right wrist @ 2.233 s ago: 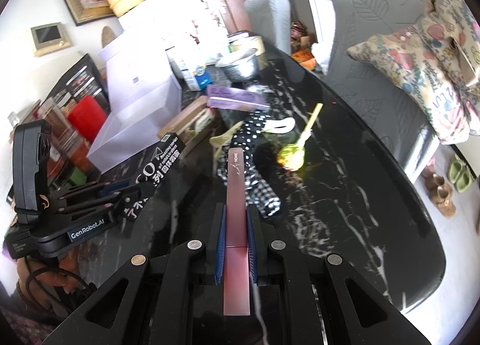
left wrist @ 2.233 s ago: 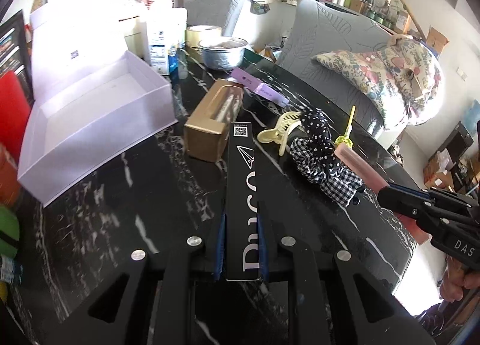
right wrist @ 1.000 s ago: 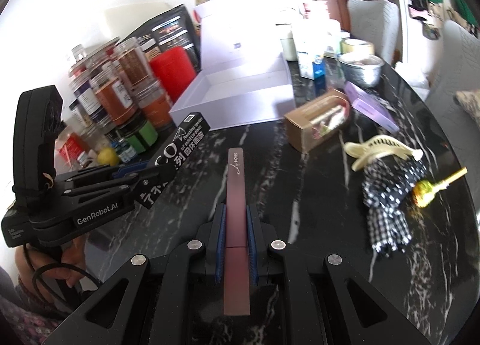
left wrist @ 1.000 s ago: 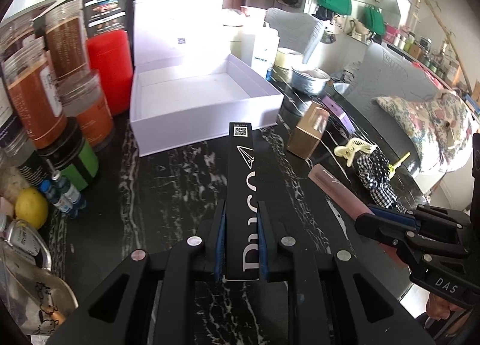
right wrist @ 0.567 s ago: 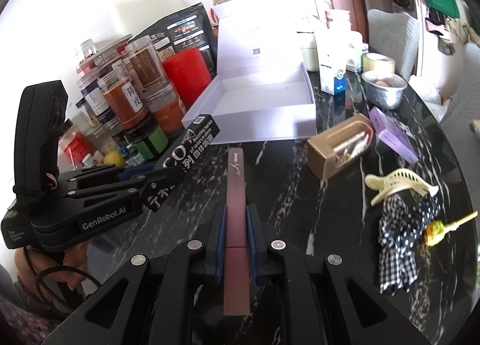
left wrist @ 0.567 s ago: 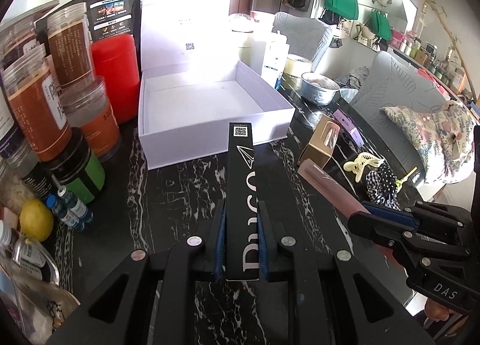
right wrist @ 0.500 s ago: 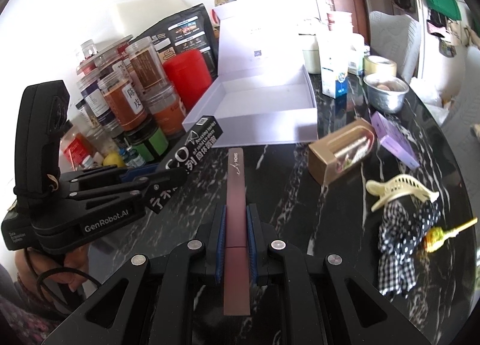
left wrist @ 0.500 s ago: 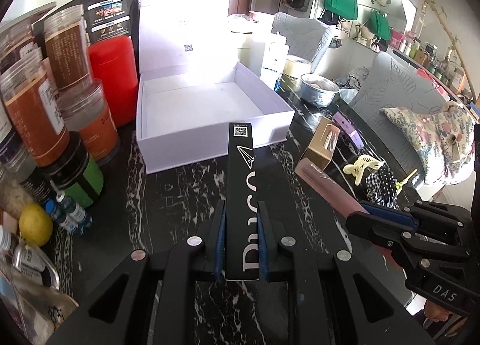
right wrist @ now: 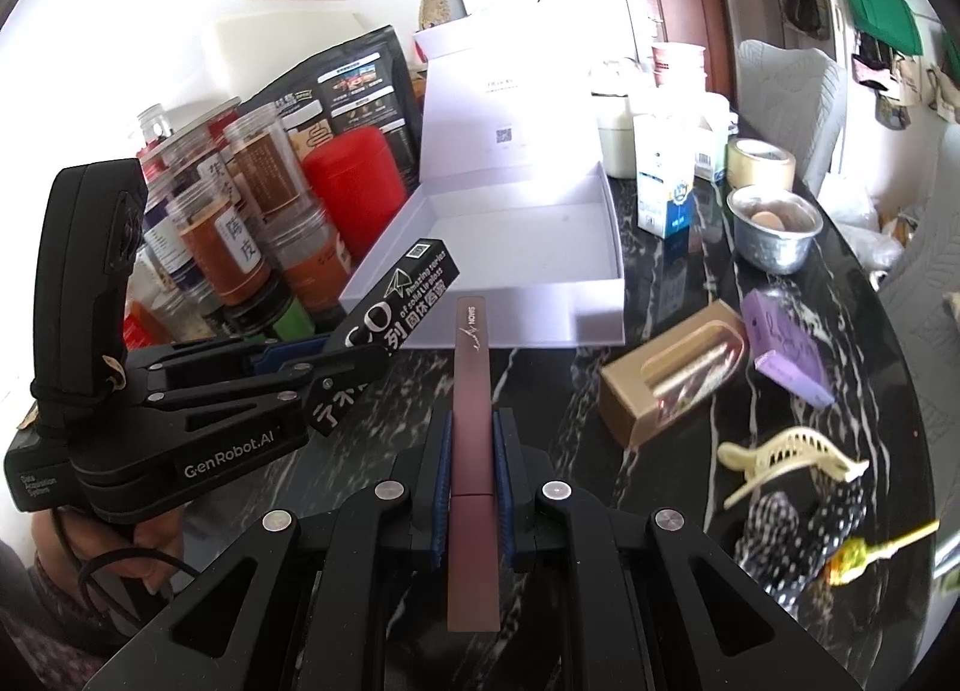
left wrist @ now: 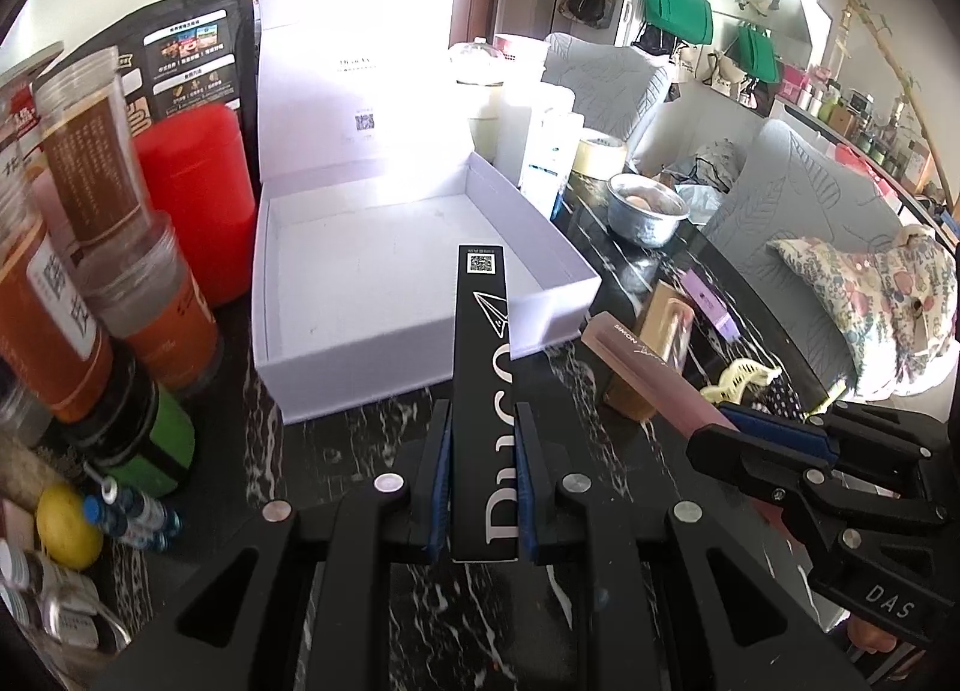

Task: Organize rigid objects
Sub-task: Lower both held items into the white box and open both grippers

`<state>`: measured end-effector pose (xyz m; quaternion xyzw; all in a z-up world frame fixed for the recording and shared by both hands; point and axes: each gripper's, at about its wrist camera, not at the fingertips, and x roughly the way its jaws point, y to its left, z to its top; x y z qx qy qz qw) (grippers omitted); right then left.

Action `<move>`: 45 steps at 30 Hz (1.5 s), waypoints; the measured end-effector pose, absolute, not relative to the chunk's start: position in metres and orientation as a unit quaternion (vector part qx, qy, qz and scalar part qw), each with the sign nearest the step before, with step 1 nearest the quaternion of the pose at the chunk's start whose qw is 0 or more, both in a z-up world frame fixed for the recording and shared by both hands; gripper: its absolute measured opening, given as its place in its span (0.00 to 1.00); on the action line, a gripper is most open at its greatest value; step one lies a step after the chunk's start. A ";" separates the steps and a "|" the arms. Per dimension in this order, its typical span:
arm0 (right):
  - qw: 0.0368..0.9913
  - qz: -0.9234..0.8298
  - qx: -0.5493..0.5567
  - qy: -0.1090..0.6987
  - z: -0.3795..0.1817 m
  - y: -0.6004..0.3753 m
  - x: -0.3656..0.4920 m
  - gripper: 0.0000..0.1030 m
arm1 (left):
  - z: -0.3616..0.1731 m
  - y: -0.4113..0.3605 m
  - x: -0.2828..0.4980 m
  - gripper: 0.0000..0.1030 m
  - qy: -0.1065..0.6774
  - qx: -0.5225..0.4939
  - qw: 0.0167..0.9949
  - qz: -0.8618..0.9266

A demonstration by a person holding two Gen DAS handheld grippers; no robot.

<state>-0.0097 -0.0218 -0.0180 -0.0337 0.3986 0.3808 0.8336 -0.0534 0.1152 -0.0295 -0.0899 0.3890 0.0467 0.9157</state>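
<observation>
My left gripper [left wrist: 480,475] is clamped on a long, slim black carton with white letters and a small square code at its far end [left wrist: 483,343]. My right gripper [right wrist: 471,481] is clamped on a long, thin bar-shaped case in dark rose colour [right wrist: 471,391]. In both, the blue pads press the two long sides of the thing, near its back end, so most of its length sticks out forward from the fingers.

The open white cardboard box with its lid standing up behind [left wrist: 312,343] stands on the black marble table with white veins [right wrist: 558,391], at the side where the jars and the red canister [left wrist: 198,199] are. I judge it is the place where these rigid things must go.

What matters now is this: both long axes point at the front wall of the box, almost square to it. In the left wrist view the tip of the black carton is already over the front wall and above the floor of the box. The tip of the rose case, in the right wrist view, reaches only to the front wall, near its right corner, and not past it.

So my left hand is the nearer one. I think it should go in first, and lower the carton flat.
</observation>
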 end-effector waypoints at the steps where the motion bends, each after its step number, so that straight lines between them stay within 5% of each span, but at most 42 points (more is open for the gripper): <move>1: 0.834 0.381 -0.035 0.397 -0.017 -0.020 -0.008 0.13 | -0.028 0.116 -0.051 0.18 0.388 -0.090 0.916 0.048; 34: 0.847 0.394 -0.055 0.353 0.029 0.049 0.111 0.13 | 0.011 0.183 0.063 0.18 0.347 -0.102 0.924 0.123; 45: 0.836 0.387 -0.033 0.386 0.004 0.081 0.157 0.13 | -0.009 0.215 0.093 0.18 0.372 -0.108 0.911 0.144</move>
